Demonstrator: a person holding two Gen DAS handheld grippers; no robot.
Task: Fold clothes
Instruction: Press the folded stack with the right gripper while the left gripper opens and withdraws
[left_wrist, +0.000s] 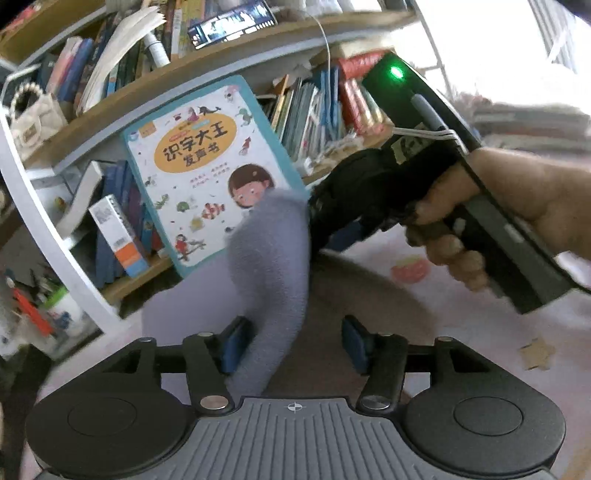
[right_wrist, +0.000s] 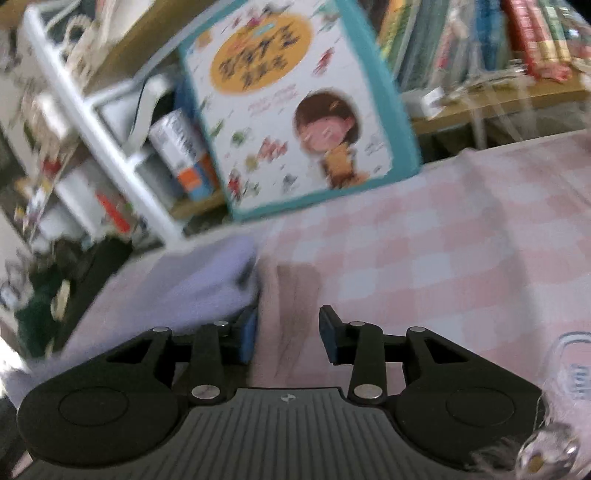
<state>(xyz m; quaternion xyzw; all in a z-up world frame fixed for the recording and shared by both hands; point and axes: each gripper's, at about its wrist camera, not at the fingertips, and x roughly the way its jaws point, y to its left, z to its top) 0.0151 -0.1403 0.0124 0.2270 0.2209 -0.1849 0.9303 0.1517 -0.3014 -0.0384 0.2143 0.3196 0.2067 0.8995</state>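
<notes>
Your book (left_wrist: 207, 173) cover reads 识字大王 发声书. The lavender fleece garment (left_wrist: 269, 266), soft and blurred, hangs between your spread left tongs (left_wrist: 293, 343); your right tongs (right_wrist: 288, 336) stand parted, gripping nothing.

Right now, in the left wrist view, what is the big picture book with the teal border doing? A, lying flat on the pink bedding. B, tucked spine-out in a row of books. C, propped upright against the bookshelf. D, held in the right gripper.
C: the picture book stands tilted with its cover facing out against the bookshelf, in front of the shelved books.
</notes>
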